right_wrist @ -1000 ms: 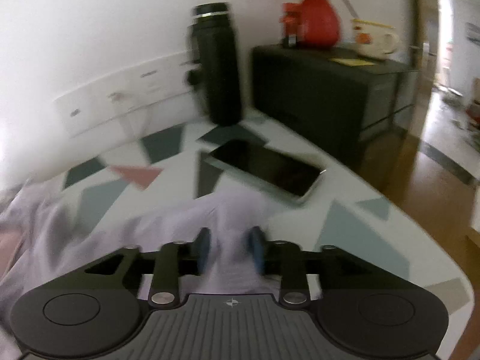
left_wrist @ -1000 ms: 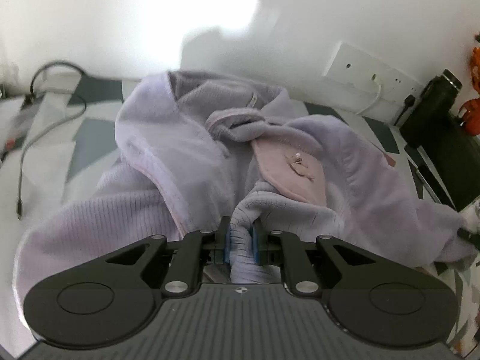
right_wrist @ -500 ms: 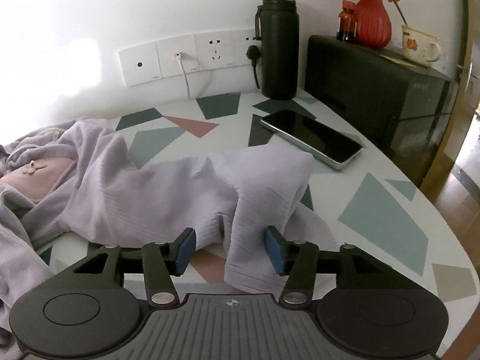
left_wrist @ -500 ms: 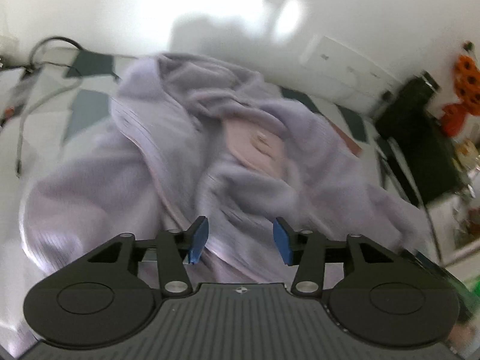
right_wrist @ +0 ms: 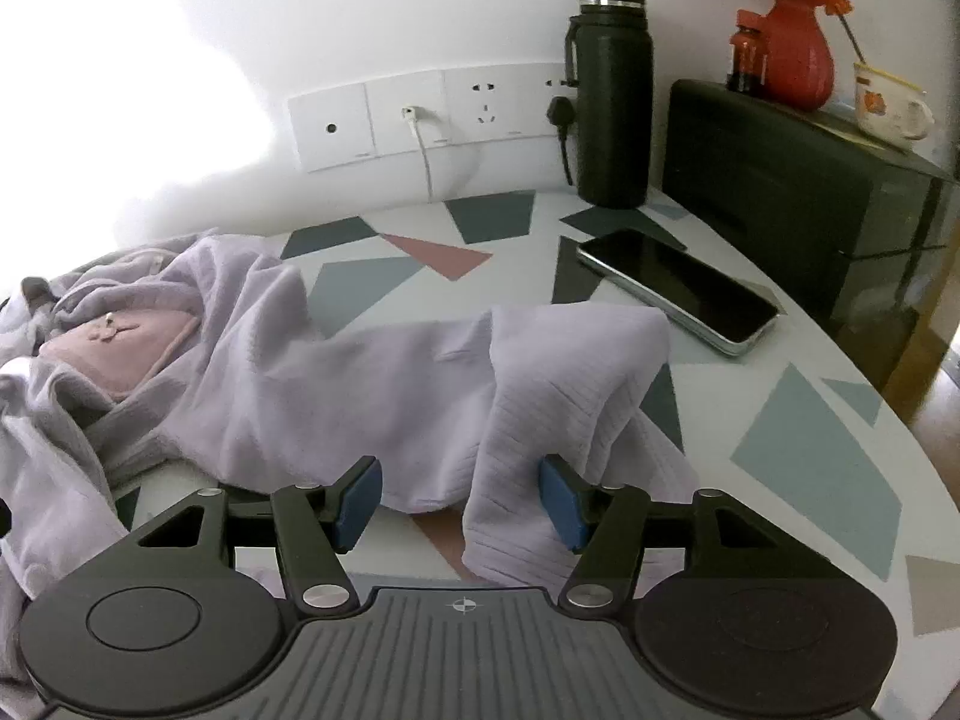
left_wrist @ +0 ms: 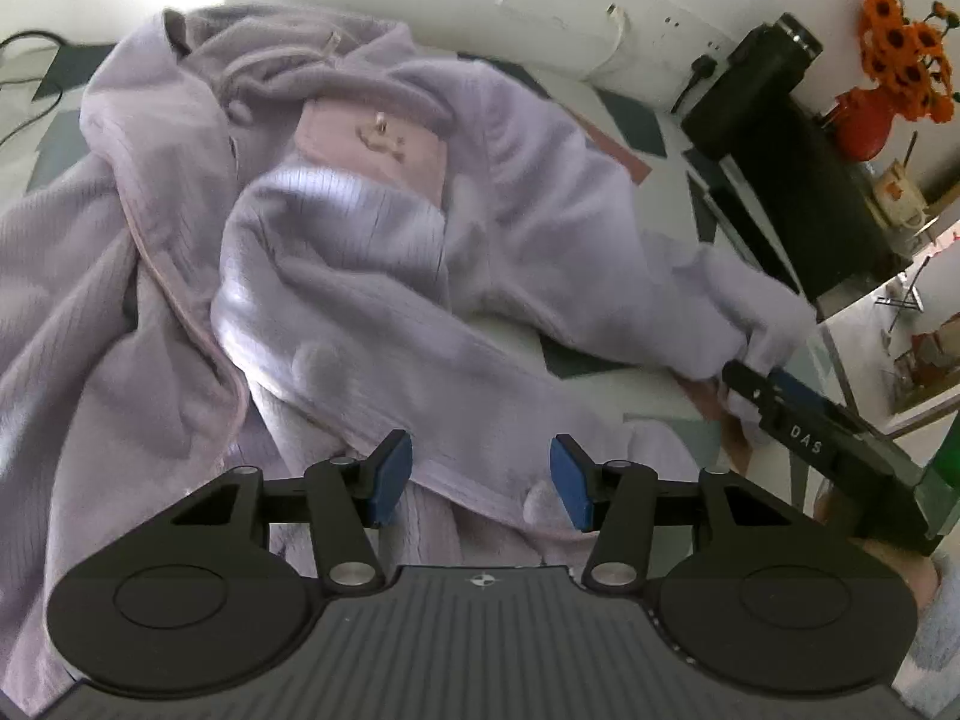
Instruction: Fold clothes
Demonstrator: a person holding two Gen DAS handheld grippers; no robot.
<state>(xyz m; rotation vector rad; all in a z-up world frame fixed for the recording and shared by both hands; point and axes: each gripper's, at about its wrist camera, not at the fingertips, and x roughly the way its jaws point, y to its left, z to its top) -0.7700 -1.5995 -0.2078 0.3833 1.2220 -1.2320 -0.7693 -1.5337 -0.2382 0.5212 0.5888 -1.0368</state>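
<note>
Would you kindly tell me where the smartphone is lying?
In the right wrist view, the smartphone lies screen-up on the patterned table, right of centre, before the black bottle.

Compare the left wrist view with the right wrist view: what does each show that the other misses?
Only the left wrist view shows the right tongs from outside, beside the sleeve end, and a dark cable at the far left. Only the right wrist view shows the phone lying face up beyond the sleeve. Both share the lilac garment with its pink patch, the black flask and the wall sockets.
</note>
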